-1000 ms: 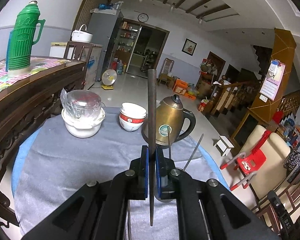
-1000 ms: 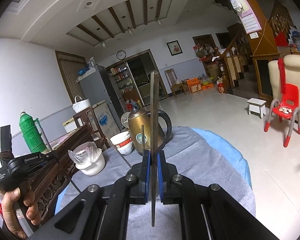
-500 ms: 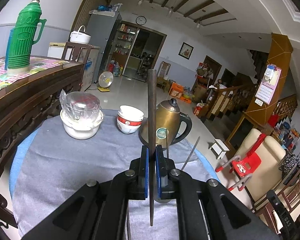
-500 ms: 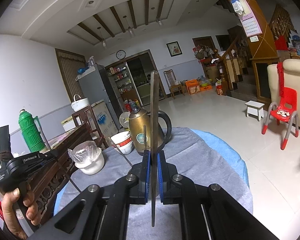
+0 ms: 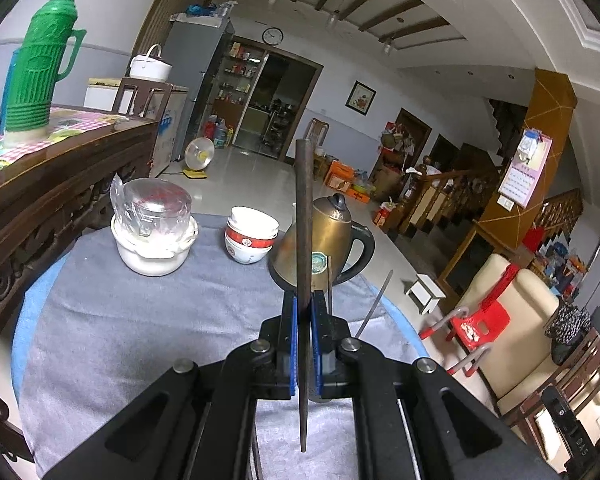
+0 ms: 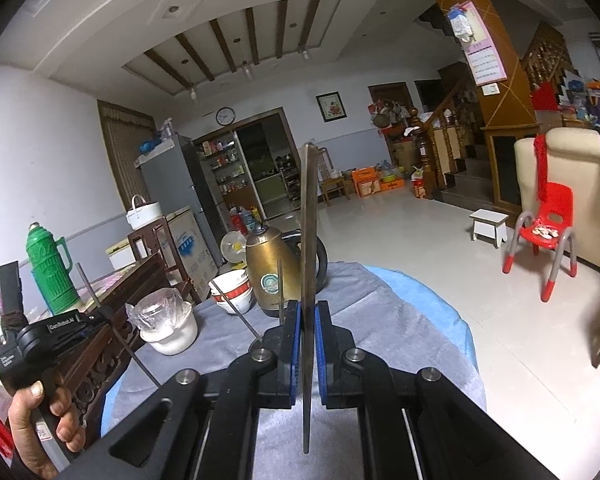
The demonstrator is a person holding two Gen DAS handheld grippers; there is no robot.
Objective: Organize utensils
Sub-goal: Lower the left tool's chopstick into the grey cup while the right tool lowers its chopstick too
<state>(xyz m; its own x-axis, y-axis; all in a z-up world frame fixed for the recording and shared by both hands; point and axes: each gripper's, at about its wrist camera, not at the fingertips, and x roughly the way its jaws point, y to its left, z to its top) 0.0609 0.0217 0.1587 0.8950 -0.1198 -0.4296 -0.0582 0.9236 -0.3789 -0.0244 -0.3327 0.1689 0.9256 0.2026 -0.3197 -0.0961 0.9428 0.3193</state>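
Observation:
My left gripper point(image 5: 304, 332) is shut on a dark chopstick point(image 5: 303, 216) that stands upright between its blue pads, above the grey cloth. My right gripper point(image 6: 308, 332) is shut on a second chopstick point(image 6: 309, 232), also upright. In the right wrist view the left gripper point(image 6: 100, 314) shows at the far left in a hand, with its chopstick point(image 6: 118, 330) slanting down. Two thin sticks point(image 5: 374, 304) rise from a holder hidden behind my left gripper's fingers; they also show in the right wrist view point(image 6: 236, 312).
A round table under a grey cloth point(image 5: 140, 328) carries a brass kettle point(image 5: 332, 236), stacked red-and-white bowls point(image 5: 250, 236) and a white pot with a plastic-wrapped lid point(image 5: 154, 232). A wooden sideboard point(image 5: 40, 184) with a green thermos point(image 5: 36, 68) stands at the left.
Both grippers have shifted slightly, still holding their chopsticks upright. The left view has drifted a little so the table items sit lower and further left.

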